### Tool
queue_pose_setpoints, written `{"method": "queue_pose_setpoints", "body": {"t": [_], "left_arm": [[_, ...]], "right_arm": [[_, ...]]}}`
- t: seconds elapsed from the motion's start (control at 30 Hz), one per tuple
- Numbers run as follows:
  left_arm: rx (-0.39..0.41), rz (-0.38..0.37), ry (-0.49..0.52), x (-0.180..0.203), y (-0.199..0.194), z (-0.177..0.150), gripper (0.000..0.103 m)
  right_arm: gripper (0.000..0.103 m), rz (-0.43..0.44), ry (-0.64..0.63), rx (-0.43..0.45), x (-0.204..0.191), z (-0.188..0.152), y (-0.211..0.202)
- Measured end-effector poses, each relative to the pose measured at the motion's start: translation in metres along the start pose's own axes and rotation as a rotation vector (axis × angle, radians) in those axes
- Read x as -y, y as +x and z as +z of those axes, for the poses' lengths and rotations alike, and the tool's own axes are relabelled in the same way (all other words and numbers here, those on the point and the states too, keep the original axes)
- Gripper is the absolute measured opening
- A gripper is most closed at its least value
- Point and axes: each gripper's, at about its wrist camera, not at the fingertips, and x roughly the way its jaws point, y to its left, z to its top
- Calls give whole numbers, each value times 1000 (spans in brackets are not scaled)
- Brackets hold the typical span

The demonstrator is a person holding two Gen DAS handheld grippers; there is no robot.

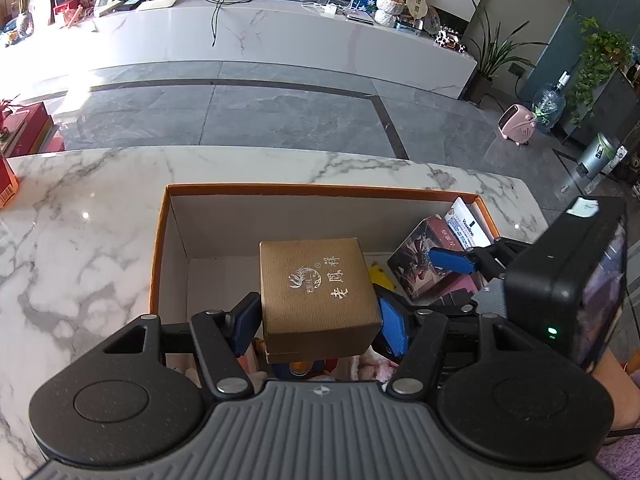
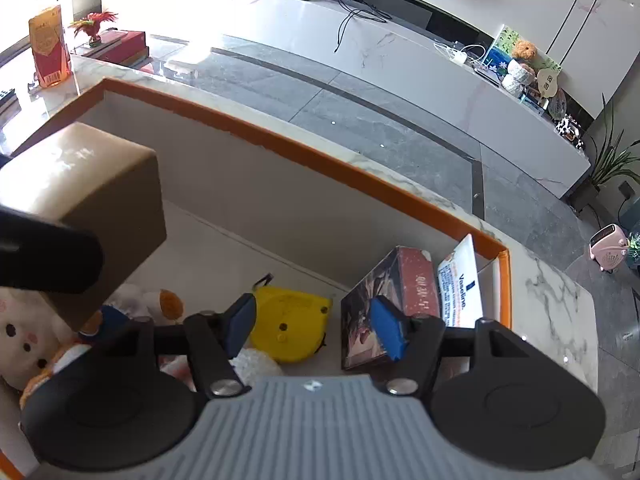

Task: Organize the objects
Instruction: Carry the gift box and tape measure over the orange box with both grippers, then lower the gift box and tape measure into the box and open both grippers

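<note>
Marble table [image 1: 80, 220] carries the orange bin [image 1: 320, 190]. My left gripper [image 1: 320, 320] pinches the gold box [image 1: 316, 288] above toys; my right gripper [image 2: 316, 326] hangs spread over a tape measure [image 2: 290, 326], beside a dark carton [image 2: 380, 300].

Far-left part of orange-rimmed white cardboard box [image 1: 176, 240]: bare floor, open from above. Gold ribbed-paper cube box [image 1: 316, 292] clamped in left tongs [image 1: 320, 326] hangs over box middle, blocking it. Below: yellow plastic tape measure [image 2: 290, 326], plush toys [image 2: 28, 332]. Right end packed: dark illustrated carton [image 2: 384, 300], white Vaseline pack [image 2: 460, 284]. Right tongs [image 2: 316, 328], jaws apart, hover there. White marble table [image 1: 80, 220] left of box open.
</note>
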Motion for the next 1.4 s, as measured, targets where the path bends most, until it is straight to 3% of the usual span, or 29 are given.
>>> {"method": "queue_pose_setpoints", "body": {"t": [0.17,0.37,0.7,1.4], "left_arm": [[-5,10,5,5,5,3,72],[-23,29,9,19,23,3,73],[-73,73,26,38,57,5,73],[-152,163,43,50,101,12,73]], "right_arm": [[67,16,43,114,14,-13,-45],[67,-58,201,225,34,-40,-84],[67,-42,351,221,57,-61,-78],[68,9,383,215,59,-70,-71]]}}
